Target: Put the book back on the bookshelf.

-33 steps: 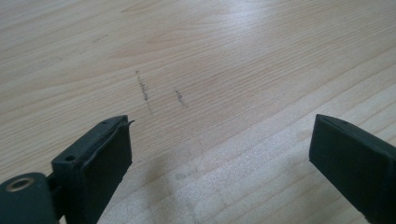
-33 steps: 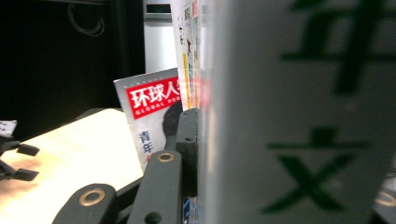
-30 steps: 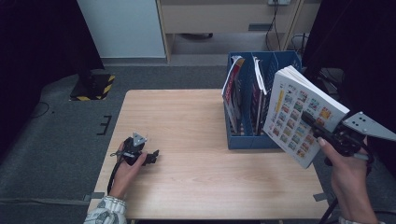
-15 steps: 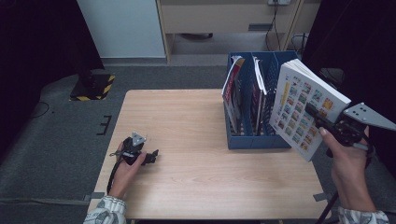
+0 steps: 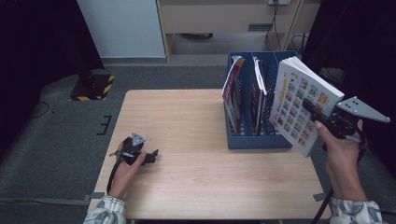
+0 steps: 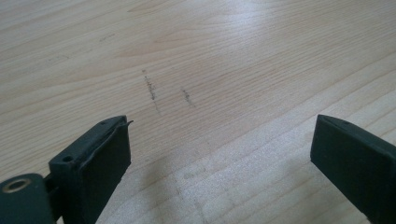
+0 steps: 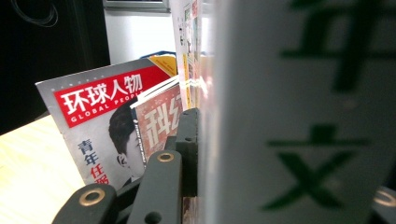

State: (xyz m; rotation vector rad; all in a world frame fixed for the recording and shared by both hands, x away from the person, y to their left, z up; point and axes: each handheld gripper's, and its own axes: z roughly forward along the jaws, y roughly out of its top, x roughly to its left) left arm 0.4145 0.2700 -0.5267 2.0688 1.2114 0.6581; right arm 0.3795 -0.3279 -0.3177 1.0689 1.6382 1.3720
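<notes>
**Holding a thick book beside the file rack**

A thick book is clamped in the right gripper, tilted in the air just right of the blue file rack. The left gripper is rested on the table, jaws spread with nothing between them.

High view: fixed above, looks fwd and down on whole table. Left gripper view: v. close to tabletop, angled down. Right gripper view: level, close on the book, facing the magazines; both shared w/ high view.
</notes>
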